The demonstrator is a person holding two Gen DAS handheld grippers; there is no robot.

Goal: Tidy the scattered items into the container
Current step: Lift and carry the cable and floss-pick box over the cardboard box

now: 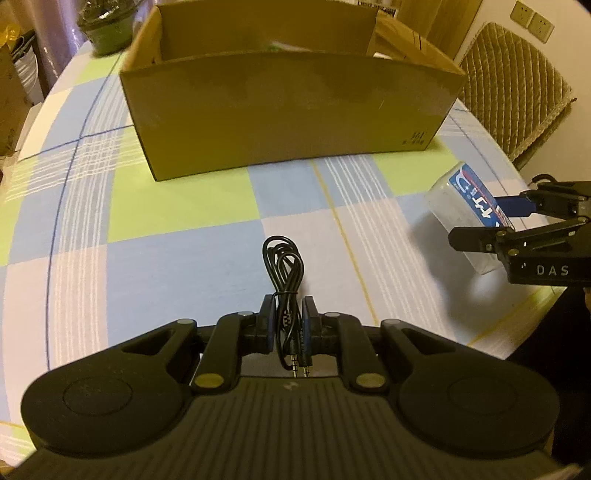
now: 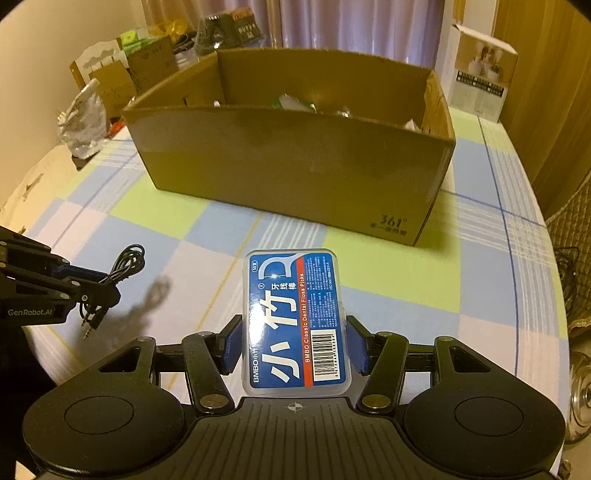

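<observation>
An open cardboard box (image 1: pixel 288 110) stands on the checked tablecloth ahead of both grippers; several small items lie inside it (image 2: pixel 295 103). My left gripper (image 1: pixel 289 321) is shut on a coiled black audio cable (image 1: pixel 283 266), held above the cloth, with its two plugs hanging back toward the camera. My right gripper (image 2: pixel 295 343) is shut on a clear plastic dental floss pick box with a blue label (image 2: pixel 295 317). In the left wrist view the right gripper (image 1: pixel 491 221) and floss box (image 1: pixel 469 206) appear at the right; the right wrist view has the left gripper (image 2: pixel 99 291) with the cable (image 2: pixel 125 264) at its left.
The round table (image 1: pixel 166 206) carries a dark pot (image 1: pixel 107 29) at the back left. A cushioned chair (image 1: pixel 517 99) stands to the right. Boxes and a plastic bag (image 2: pixel 85 118) crowd the far left edge, and a white carton (image 2: pixel 480 74) sits behind the box.
</observation>
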